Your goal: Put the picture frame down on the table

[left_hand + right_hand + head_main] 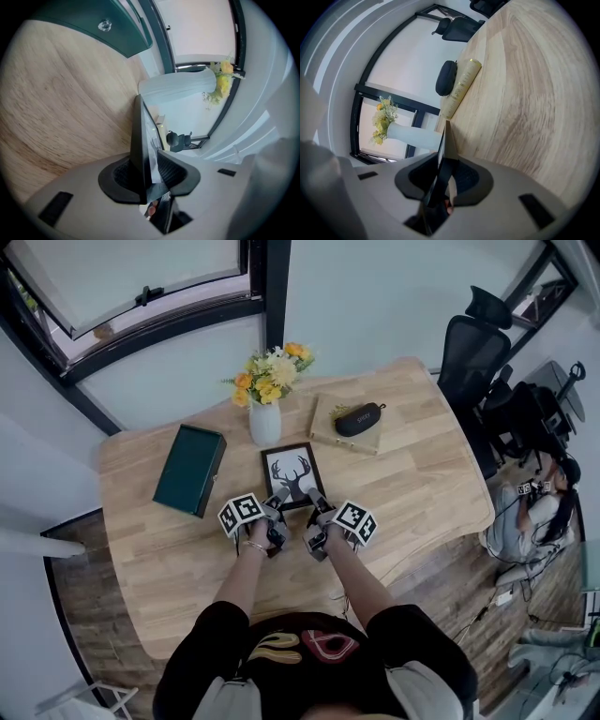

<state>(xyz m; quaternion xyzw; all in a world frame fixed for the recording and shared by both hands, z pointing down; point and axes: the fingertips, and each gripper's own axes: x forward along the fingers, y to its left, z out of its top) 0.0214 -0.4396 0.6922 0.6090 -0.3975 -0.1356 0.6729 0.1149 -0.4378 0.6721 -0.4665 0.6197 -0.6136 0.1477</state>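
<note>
Frame (292, 474) is mid-table (422, 493), just before the vase (265, 421). The right gripper (314, 498) clamps its near edge; the left gripper (278, 495) seems slack around it. Bare wood lies either side, with the box (190, 469) well left.

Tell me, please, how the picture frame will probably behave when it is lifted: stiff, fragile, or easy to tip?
The picture frame is probably stiff: its thin black edge looks straight in both gripper views. Its front seems glazed, so it is likely fragile and slippery. Being thin and flat, it would probably tip if stood on edge.
</note>
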